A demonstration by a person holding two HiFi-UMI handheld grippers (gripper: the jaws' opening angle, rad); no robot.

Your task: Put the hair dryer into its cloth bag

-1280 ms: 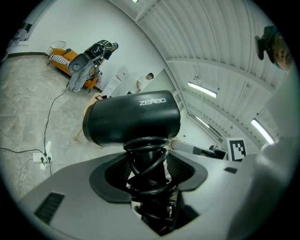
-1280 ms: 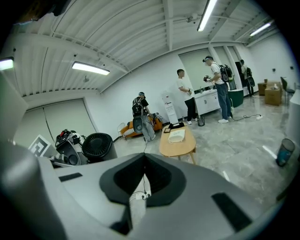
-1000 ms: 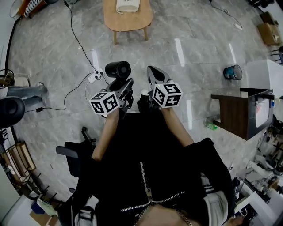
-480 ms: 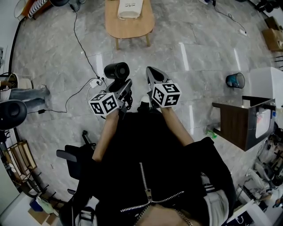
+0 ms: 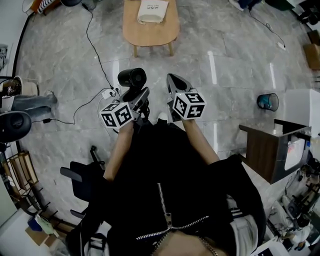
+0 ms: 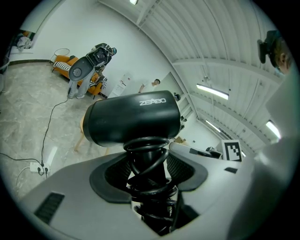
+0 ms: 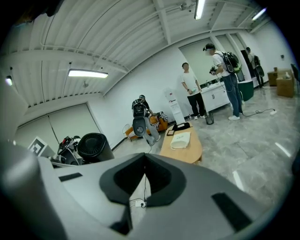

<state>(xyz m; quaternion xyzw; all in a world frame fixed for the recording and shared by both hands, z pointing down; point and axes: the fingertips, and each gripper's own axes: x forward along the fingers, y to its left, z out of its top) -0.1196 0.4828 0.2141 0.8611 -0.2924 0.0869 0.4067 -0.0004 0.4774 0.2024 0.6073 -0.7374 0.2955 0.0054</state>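
While the hair dryer (image 5: 132,78) is clamped by its cord-wrapped handle in the left tool (image 5: 141,97) at centre frame, the right tool (image 5: 174,82) (jaws together, empty) is held just beside it; the cloth bag (image 5: 152,11) is laid on the bench (image 5: 150,34) at top centre.

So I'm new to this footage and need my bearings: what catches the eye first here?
The black hair dryer stands out first, gripped by its cord-wrapped handle in the left gripper, centre of the head view. Beyond it, a pale cloth bag lies on the small wooden table at the top.
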